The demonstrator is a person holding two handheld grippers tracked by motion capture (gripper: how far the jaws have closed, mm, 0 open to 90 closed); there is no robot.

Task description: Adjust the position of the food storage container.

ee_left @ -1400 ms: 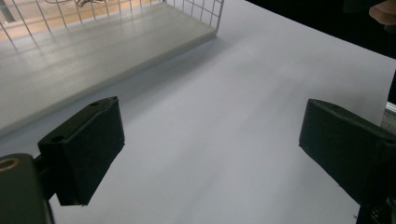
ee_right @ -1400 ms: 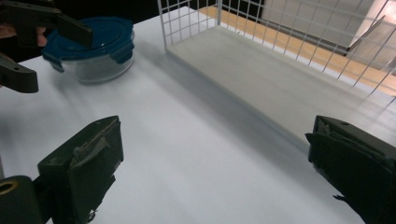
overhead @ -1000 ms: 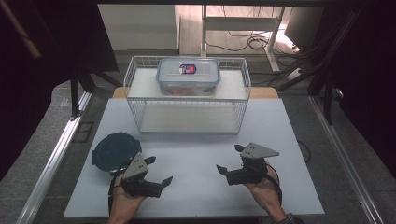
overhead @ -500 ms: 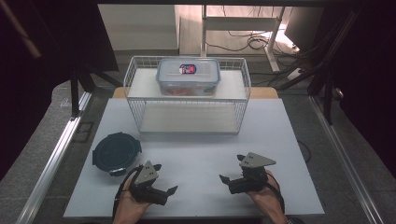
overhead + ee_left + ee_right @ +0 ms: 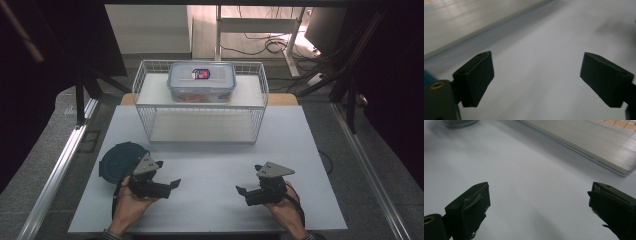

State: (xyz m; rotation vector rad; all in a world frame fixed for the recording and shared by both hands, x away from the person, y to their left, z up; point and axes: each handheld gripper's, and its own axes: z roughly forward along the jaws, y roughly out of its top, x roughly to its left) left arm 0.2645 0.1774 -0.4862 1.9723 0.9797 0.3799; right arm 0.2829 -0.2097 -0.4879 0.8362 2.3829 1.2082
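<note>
High view: left gripper (image 5: 172,184) at 7 o'clock on the white table (image 5: 210,165), jaws apart and just narrowing, nothing between them; dark blue lid (image 5: 117,161) just beside it, toward 9 o'clock. Right gripper (image 5: 241,192) at 5 o'clock, jaws spread (empty). Wire basket (image 5: 200,102) at 12 o'clock carries a clear lidded container (image 5: 201,80).

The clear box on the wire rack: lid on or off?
On. The lid with its label sits flat over the clear box.

You can't read any text here — the red-and-blue label (image 5: 201,74) on the clear container's lid (image 5: 202,80) is too small to make out.
</note>
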